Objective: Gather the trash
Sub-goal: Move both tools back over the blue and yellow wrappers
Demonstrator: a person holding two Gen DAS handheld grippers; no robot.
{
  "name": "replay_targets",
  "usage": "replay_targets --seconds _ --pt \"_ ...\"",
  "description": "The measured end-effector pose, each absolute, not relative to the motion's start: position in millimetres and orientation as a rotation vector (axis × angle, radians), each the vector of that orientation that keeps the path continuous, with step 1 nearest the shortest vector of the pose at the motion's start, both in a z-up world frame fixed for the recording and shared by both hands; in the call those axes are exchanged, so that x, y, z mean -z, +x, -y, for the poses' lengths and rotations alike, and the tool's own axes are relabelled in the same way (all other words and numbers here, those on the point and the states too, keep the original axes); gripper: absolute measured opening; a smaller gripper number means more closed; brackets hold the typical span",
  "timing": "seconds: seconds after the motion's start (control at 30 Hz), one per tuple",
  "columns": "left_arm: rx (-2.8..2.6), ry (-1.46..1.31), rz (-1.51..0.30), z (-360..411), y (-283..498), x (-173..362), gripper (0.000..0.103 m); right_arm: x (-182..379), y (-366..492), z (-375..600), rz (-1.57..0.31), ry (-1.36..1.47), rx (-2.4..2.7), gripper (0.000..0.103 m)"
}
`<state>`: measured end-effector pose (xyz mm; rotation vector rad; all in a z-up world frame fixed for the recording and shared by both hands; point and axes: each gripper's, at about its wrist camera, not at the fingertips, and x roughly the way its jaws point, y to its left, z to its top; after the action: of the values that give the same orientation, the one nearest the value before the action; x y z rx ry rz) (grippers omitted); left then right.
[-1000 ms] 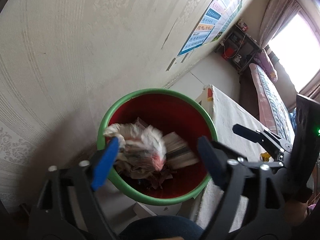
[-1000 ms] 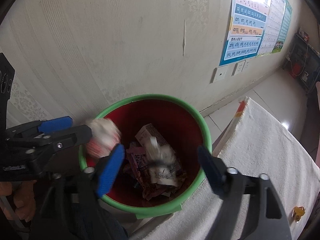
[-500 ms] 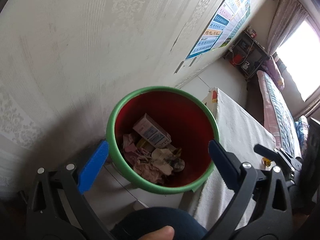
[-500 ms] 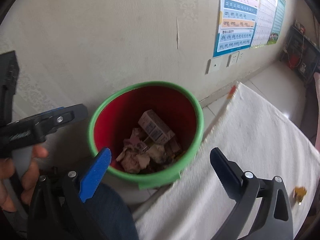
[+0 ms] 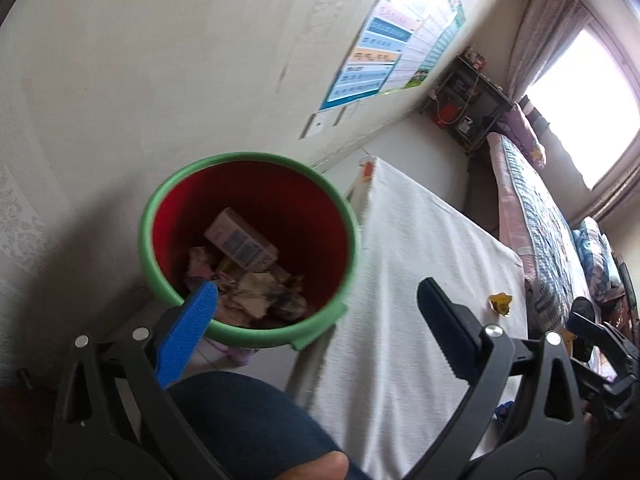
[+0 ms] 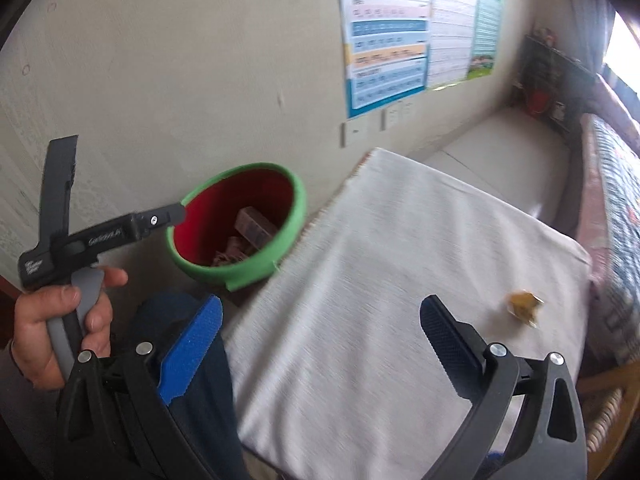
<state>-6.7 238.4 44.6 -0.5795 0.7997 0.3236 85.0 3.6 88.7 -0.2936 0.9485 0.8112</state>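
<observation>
Both claws spread wide with nothing between the pads; both have just been opening. Left gripper [image 5: 316,304] hangs over the near rim of the trash bin [image 5: 256,158], its blue pad overlapping the green rim in view, dark pad out over the table [image 5: 420,248]. Right gripper [image 6: 320,328] sits over the white-cloth table, well clear of the bin. One bin: green outside and rim, red inside, standing on the floor just beside the table's left edge and close to the wall [image 5: 160,60]; a narrow strip of floor shows between bin and wall. Inside the bin: one small carton [image 5: 240,240] lying tilted on top of a heap of crumpled wrappers and paper [image 5: 256,296], count of pieces in the heap not readable. One piece of trash left on the table: a small yellow crumpled wrapper [image 6: 524,306], near the table's far right side, alone on otherwise bare cloth, well apart from the bin and just ahead-right of the right gripper's dark pad. Table edges: left edge runs along the bin, far edge faces open floor, right edge faces a bed [image 5: 536,216] with a gap between them. One hand [image 6: 64,320] seen in the right wrist view, wrapped around the left gripper's grey trigger. A dark blue trouser knee [image 5: 248,420] sits below the bin, at the table's near corner. Two wall posters [image 6: 388,40], side by side above the bin and table.
</observation>
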Motion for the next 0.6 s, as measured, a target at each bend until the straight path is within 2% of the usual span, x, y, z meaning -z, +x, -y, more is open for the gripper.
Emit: replay_targets --seconds 0.33,0.6 --pt "-0.274 -0.506 -0.854 -179.7 40.5 -42.1 0.097 -124.7 85.9 82.1 -0.928 -0.220 -0.748 0.096" --pt "-0.221 -0.425 -0.903 -133.7 78.5 -39.6 0.097 -127.4 101.9 129.2 -0.913 -0.148 -0.710 0.096"
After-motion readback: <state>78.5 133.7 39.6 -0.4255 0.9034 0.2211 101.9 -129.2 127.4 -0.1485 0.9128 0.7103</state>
